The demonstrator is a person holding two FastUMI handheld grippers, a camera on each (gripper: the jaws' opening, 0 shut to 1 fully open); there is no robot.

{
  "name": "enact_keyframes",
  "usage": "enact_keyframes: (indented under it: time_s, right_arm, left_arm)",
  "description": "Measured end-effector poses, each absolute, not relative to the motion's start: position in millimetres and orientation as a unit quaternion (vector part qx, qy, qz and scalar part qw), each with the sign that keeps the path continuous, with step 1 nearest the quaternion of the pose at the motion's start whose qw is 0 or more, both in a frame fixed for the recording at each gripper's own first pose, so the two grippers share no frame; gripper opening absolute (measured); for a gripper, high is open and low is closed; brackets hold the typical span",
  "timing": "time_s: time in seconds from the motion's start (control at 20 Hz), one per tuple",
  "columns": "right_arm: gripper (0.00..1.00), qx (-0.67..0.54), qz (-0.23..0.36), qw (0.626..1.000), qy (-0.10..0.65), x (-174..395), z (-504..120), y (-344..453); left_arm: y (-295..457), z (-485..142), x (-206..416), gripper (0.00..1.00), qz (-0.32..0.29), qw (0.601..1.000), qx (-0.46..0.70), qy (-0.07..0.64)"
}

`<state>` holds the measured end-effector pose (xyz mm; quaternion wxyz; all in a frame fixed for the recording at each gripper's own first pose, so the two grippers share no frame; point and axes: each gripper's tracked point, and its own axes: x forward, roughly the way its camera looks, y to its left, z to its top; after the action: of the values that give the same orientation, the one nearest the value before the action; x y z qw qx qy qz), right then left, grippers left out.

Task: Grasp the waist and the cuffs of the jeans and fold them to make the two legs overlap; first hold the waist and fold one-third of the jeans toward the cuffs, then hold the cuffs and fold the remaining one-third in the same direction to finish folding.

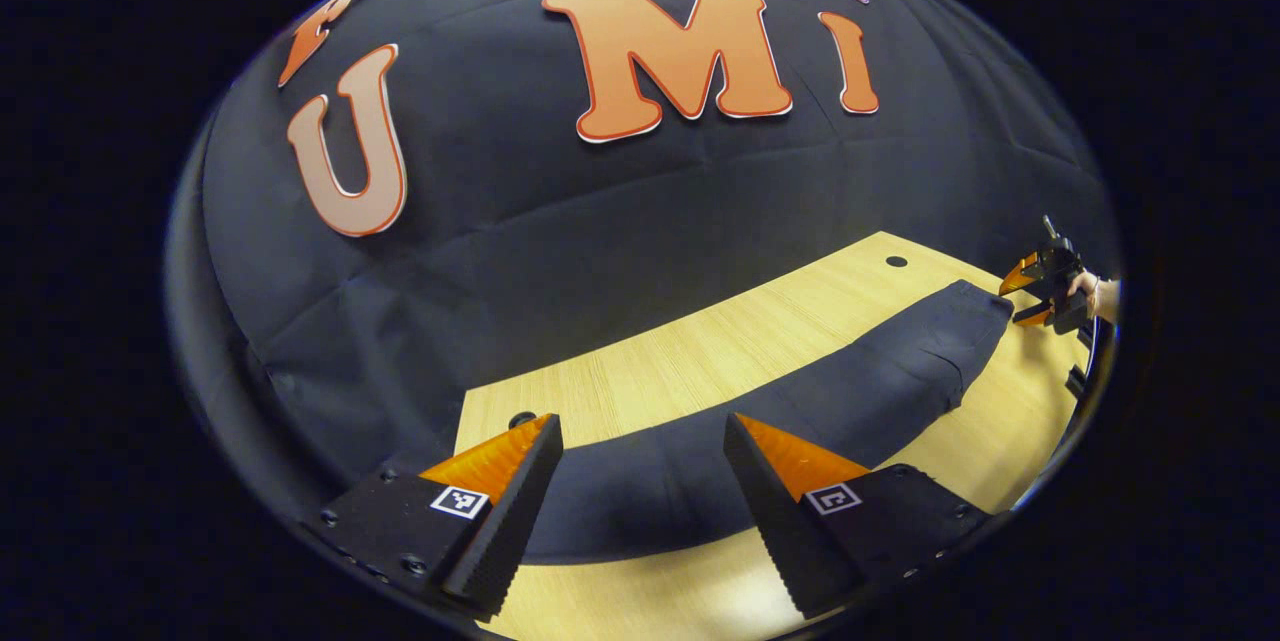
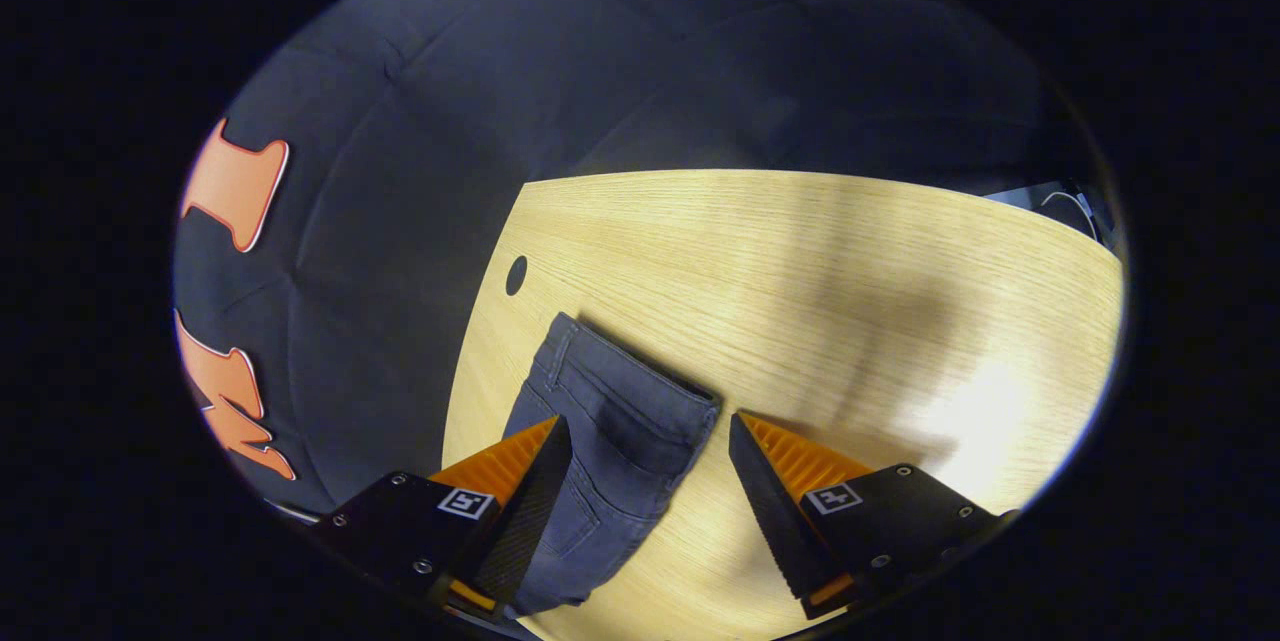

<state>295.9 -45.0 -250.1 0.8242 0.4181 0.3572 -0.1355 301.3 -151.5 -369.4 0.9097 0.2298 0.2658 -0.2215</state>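
Setting: recording booth, staged, not lived-in home. Evidence: black cloth wall [image 1: 620, 221] draped behind and around; single pale wood-grain table [image 2: 800, 261] with round cable hole [image 2: 516, 275]; loose cable [image 2: 1065, 199] at far table edge; hard spot lighting on tabletop.

Dark jeans [image 1: 800, 401] are laid lengthwise on the wooden table [image 2: 850, 261] (waist near a corner hole [image 2: 516, 275]).

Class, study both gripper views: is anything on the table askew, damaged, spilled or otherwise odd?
Nothing stands out. The jeans lie flat along the wooden table, legs seemingly overlapped, waist end between the open right gripper fingers. The left gripper is open too.
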Motion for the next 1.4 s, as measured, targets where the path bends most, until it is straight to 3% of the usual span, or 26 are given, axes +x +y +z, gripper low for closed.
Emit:
enact_keyframes:
  time_s: [0.05, 0.25, 0.35, 0.45, 0.6, 0.85, 1.15, 1.4]
  right_arm:
    - [0.95, 0.409, -0.148, 0.827, 0.356, 297, -255, -50]
    - [0.33, 0.388, -0.181, 0.844, 0.323, 309, -263, -61]
    - [0.01, 0.407, -0.197, 0.834, 0.315, 316, -261, -56]
    - [0.00, 0.392, -0.200, 0.845, 0.303, 314, -251, -59]
    - [0.00, 0.313, -0.179, 0.892, 0.273, 313, -218, -47]
    - [0.00, 0.167, -0.111, 0.953, 0.228, 323, -191, -2]
    - [0.00, 0.086, 0.024, 0.964, 0.251, 337, -221, 27]
    - [0.00, 0.035, 0.077, 0.943, 0.321, 334, -226, 27]
  left_arm:
    - [-158, -369, 288, 0.99, -0.215, 0.912, 0.221, 0.272]
    - [-138, -380, 274, 0.99, -0.185, 0.917, 0.199, 0.294]
    - [-126, -387, 270, 0.99, -0.186, 0.917, 0.174, 0.307]
    - [-109, -387, 276, 0.99, -0.190, 0.917, 0.168, 0.307]
    - [-81, -379, 297, 0.99, -0.203, 0.922, 0.151, 0.293]
    - [-28, -371, 322, 0.99, -0.209, 0.930, 0.119, 0.279]
    - [33, -370, 341, 0.99, -0.193, 0.939, 0.095, 0.267]
    - [70, -379, 343, 0.99, -0.166, 0.944, 0.064, 0.277]
